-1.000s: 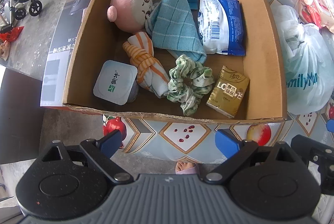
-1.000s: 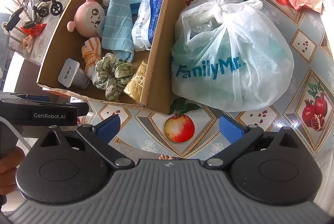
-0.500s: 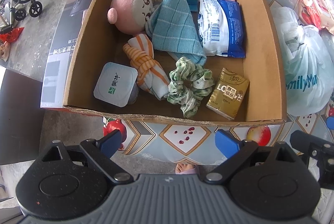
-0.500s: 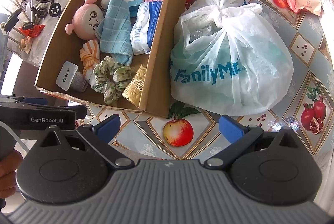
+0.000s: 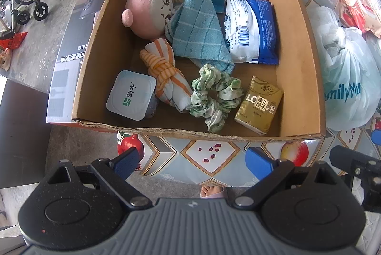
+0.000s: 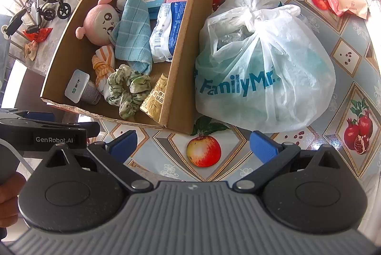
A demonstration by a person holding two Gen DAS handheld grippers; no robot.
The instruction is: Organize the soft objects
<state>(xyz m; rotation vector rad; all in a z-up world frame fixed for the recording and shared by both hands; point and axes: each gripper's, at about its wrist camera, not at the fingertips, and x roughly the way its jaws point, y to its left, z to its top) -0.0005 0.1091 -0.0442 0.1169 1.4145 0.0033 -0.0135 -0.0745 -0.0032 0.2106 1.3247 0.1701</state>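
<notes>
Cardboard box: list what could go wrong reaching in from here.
1. The green scrunchie touches the knotted striped cloth and lies beside the gold packet; the open left hand-held gripper may pinch two.
2. The cardboard box overhangs the table edge; pressing down might tip it.

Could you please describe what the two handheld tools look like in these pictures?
Both the left tool and the right tool have ribbed grey bodies, black linkage arms with silver pivots, round black discs and blue finger pads. The left one's side reads GenRobot.AI, with a white cable.
</notes>
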